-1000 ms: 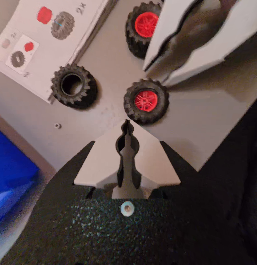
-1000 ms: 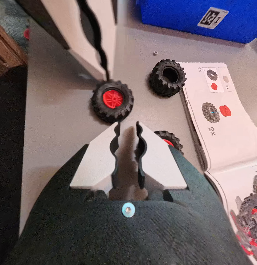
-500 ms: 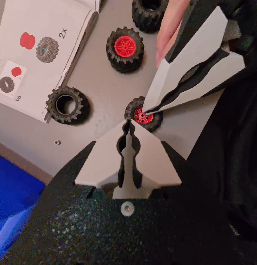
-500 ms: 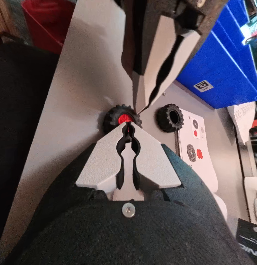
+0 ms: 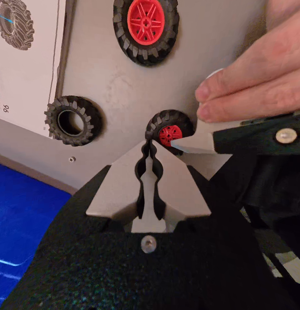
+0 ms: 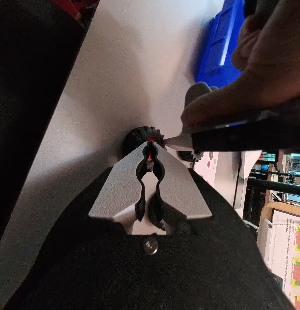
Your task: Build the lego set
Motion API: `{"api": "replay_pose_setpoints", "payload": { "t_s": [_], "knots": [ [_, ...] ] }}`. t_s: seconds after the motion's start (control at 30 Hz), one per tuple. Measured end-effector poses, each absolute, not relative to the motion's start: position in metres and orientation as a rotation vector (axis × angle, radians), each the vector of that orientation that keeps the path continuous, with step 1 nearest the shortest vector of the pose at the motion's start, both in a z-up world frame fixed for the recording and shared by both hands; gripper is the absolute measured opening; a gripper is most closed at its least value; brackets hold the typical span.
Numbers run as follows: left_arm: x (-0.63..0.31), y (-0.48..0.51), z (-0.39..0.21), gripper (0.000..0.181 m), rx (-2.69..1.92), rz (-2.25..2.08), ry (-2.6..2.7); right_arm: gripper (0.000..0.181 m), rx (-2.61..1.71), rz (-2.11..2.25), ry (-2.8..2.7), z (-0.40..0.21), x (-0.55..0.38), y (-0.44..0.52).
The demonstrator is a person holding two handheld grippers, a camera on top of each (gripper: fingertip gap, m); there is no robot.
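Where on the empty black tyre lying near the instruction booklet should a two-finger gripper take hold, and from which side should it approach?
Judging by its pose, the empty tyre lies flat on the table with its open bore facing up. Come from above: one finger into the bore, the other outside, pinching the wall. The knobby tread should resist slipping. Choose the side away from the booklet, whose edge the tyre overlaps.

Two black knobby tyres with red rims (image 5: pixel 169 132) (image 5: pixel 145 25) lie flat on the grey worktop (image 5: pixel 112 83). A rimless tyre (image 5: pixel 73 120) lies beside them, touching the open instruction booklet (image 5: pixel 28 75).
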State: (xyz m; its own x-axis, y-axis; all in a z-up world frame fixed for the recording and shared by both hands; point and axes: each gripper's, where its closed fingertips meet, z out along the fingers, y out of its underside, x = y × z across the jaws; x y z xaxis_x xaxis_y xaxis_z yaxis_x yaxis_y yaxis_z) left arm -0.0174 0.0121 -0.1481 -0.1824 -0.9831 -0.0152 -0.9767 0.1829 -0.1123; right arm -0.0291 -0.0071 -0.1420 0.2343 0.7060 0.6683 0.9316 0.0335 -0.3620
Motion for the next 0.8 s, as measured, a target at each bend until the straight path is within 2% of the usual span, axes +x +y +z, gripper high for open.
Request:
{"api": "replay_pose_setpoints", "payload": {
  "t_s": [0.03,0.37,0.47,0.53,0.63,0.8],
  "knots": [
    [-0.017,0.012,-0.149,0.000,-1.951,-0.066,2.387,0.000,-1.722,-0.375,-1.527,-0.142,-0.029,-0.007],
    [-0.013,0.009,-0.154,0.000,-2.021,-0.021,2.514,0.000,-1.694,-0.426,-1.495,-0.142,-0.029,-0.007],
    [0.007,0.044,-0.166,0.000,-1.944,0.192,2.296,0.000,-1.686,-0.341,-1.495,-0.141,-0.043,-0.015],
    [-0.003,0.018,-0.165,0.000,-1.923,0.062,2.461,0.000,-1.697,-0.155,-1.530,-0.150,-0.065,-0.032],
    [0.006,0.025,-0.131,0.000,-1.961,-0.182,2.219,0.000,-1.630,-0.321,-1.562,-0.151,-0.068,-0.031],
    [-0.007,0.015,-0.095,0.000,-1.818,-0.500,2.022,0.000,-1.667,-0.180,-1.473,-0.144,-0.064,-0.018]
  ]
}}
